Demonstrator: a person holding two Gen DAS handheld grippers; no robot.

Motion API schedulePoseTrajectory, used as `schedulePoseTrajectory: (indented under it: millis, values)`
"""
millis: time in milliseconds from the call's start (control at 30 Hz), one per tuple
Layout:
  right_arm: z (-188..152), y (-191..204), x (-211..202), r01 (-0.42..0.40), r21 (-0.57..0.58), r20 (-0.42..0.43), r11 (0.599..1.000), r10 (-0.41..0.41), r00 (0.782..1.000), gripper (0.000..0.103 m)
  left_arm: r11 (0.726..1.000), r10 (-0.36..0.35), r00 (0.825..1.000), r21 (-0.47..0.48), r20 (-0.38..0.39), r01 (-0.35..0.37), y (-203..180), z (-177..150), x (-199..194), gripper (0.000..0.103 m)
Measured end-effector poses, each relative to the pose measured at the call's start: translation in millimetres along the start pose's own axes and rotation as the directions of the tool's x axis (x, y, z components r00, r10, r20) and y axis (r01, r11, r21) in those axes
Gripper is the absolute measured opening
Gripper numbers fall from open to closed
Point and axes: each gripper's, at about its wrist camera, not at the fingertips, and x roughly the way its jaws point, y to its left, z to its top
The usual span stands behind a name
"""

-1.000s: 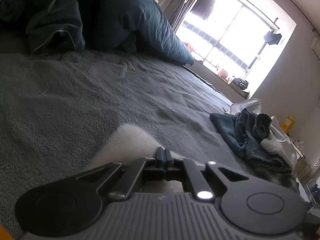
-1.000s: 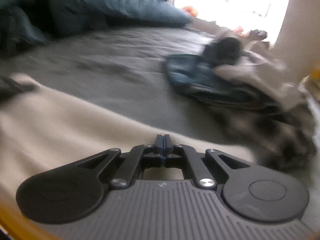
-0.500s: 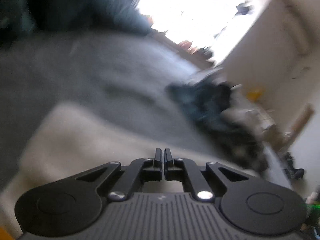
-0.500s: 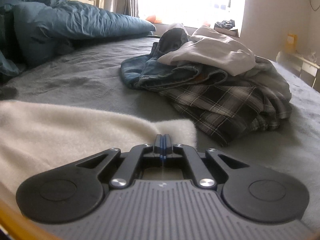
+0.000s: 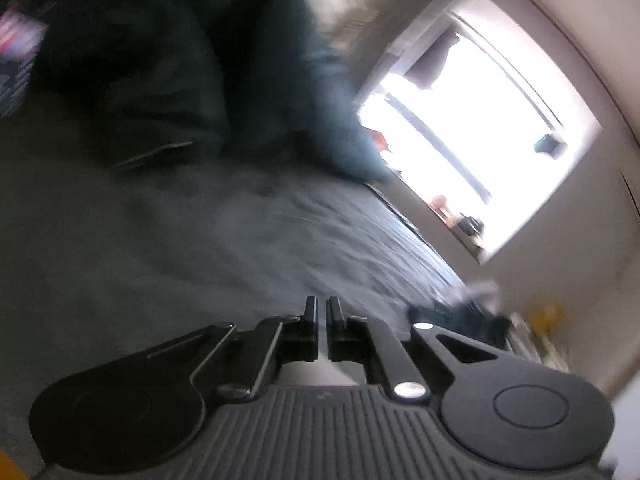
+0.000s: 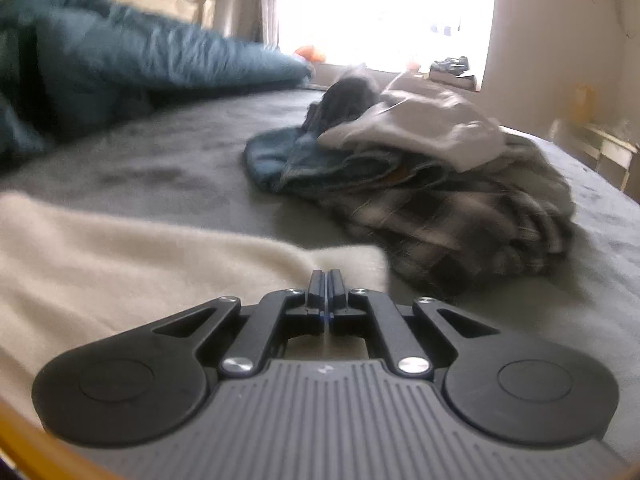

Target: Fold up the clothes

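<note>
While grey bed carries everything, cream garment lies spread under right gripper, corner edge just past fingers; likely laid flat for folding. Unfolded clothes pile beyond fingers to right, near cream corner; open bed ahead and left. Right fingers closed, seemingly pinching cream cloth. Left gripper: fingers have just been opening, slight gap, nothing between.

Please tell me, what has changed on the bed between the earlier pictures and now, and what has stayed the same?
The left gripper has just been opening, with nothing between its jaws; the cream garment it pinched earlier is out of its view, which now tilts up toward the window. The right gripper stays shut at the garment's edge. The pile of clothes and the blue duvet lie unchanged.
</note>
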Motion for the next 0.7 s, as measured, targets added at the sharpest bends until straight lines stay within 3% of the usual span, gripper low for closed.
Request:
schedulePoseTrajectory:
  millis: [33, 67, 167, 233, 267, 333, 367, 400, 433, 500, 567, 633, 667, 700]
  values:
    - [-0.3, -4.5, -5.3, 0.03, 0.004, 0.004, 1.0, -0.03, 1.0, 0.004, 0.999, -0.045, 0.998, 0.026, -0.041, 0.046, -9.8, -4.5, 5.6, 0.019]
    - [-0.8, -8.9, -9.9, 0.064, 0.004, 0.006, 0.998, -0.064, 0.998, 0.009, 0.994, -0.109, 0.989, 0.017, -0.102, 0.112, -15.0, -11.3, 15.3, 0.021]
    - [0.0, -32.8, -9.6, 0.076, 0.081, 0.0, 0.994, -0.076, 0.997, 0.011, 0.968, -0.243, 0.94, -0.126, -0.241, 0.218, -11.7, -39.6, 50.3, 0.017]
    - [7.5, -48.9, -0.9, 0.026, 0.184, -0.011, 0.983, -0.024, 1.0, 0.011, 0.974, -0.211, 0.934, -0.142, -0.289, 0.176, -6.4, -52.1, 65.5, 0.001]
    - [12.3, -52.7, 4.7, -0.007, 0.214, -0.014, 0.977, 0.01, 1.0, 0.011, 0.978, -0.196, 0.936, -0.133, -0.292, 0.163, -4.9, -54.4, 67.4, 0.002]
    - [23.6, -53.9, 22.6, -0.073, 0.219, -0.018, 0.973, 0.079, 0.997, 0.021, 0.977, -0.201, 0.936, -0.13, -0.29, 0.17, -2.4, -55.9, 67.6, 0.002]
    - [28.4, -54.3, 36.0, -0.098, 0.209, -0.048, 0.973, 0.11, 0.993, 0.035, 0.976, -0.207, 0.934, -0.131, -0.29, 0.176, -2.1, -57.0, 67.5, 0.002]
    - [31.7, -54.5, 54.1, -0.106, 0.201, -0.115, 0.974, 0.131, 0.985, 0.04, 0.975, -0.211, 0.934, -0.132, -0.29, 0.18, -1.4, -58.1, 67.9, 0.002]
    - [31.4, -55.9, 68.2, -0.11, 0.214, -0.17, 0.971, 0.147, 0.974, 0.039, 0.974, -0.215, 0.933, -0.134, -0.29, 0.183, 0.2, -58.4, 67.8, 0.002]
    - [22.8, -62.2, 78.8, -0.131, 0.272, -0.181, 0.953, 0.184, 0.966, 0.038, 0.972, -0.221, 0.931, -0.14, -0.291, 0.187, 3.5, -57.9, 66.9, 0.002]
    - [13.6, -62.9, 74.9, -0.1, 0.243, -0.125, 0.965, 0.133, 0.983, 0.038, 0.972, -0.223, 0.93, -0.139, -0.293, 0.19, 4.1, -57.8, 68.4, 0.002]
    - [-1.2, -74.6, 77.7, -0.042, 0.324, -0.091, 0.945, 0.076, 0.993, 0.037, 0.974, -0.219, 0.931, -0.128, -0.293, 0.189, 3.5, -56.3, 69.4, 0.002]
    - [-6.2, -83.5, 80.7, 0.012, 0.374, -0.118, 0.927, 0.034, 0.992, 0.009, 0.974, -0.219, 0.93, -0.126, -0.294, 0.189, 3.7, -55.3, 70.2, 0.002]
    - [-10.9, -92.4, 83.8, 0.073, 0.418, -0.152, 0.906, -0.009, 0.988, 0.0, 0.973, -0.221, 0.93, -0.129, -0.295, 0.19, 4.3, -55.1, 71.4, 0.002]
